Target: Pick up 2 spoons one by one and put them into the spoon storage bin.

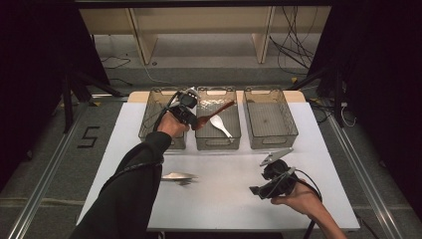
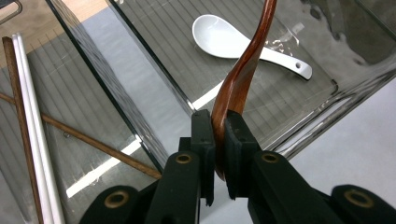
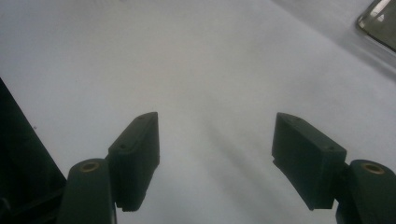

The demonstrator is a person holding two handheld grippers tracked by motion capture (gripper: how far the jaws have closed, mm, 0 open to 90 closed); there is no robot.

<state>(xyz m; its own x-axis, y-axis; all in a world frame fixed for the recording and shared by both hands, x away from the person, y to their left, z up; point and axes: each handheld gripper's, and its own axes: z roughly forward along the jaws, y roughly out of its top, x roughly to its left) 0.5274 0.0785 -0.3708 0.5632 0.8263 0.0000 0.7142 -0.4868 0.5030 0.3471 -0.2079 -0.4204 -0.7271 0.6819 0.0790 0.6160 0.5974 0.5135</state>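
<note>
I've got the left gripper (image 2: 219, 140) clamped tight on the handle end of a brown wooden spoon (image 2: 243, 70), jaws nearly together with just the thin handle between them. The spoon hangs over the middle bin (image 1: 217, 142), bowl end up and tilted away from me, right above a white ceramic soup spoon (image 2: 224, 39) already lying on that bin's floor. Looks like sorting cutlery by kind into bins, and I judge this step as placing: spoon goes with spoon.

Next move as I read it: lower the wooden spoon inside the bin walls, keep it off the near rim, then spread the jaws and let it drop beside the ceramic one. Risk: the long handle tips out over the wall if I let go too high.

Left bin (image 1: 149, 119) holds chopsticks (image 2: 28, 116), pale and dark sticks lying lengthwise. Right bin (image 1: 293, 130) looks bare. All three are smoky clear plastic with ribbed floors and glossy walls.

A shiny metal utensil (image 1: 178, 176) lies flat on the matte white table (image 1: 224, 199), probably next to sort; exact type too small to tell.

Right gripper (image 3: 215, 154) hovers over bare table, jaws spread wide, nothing between them.
</note>
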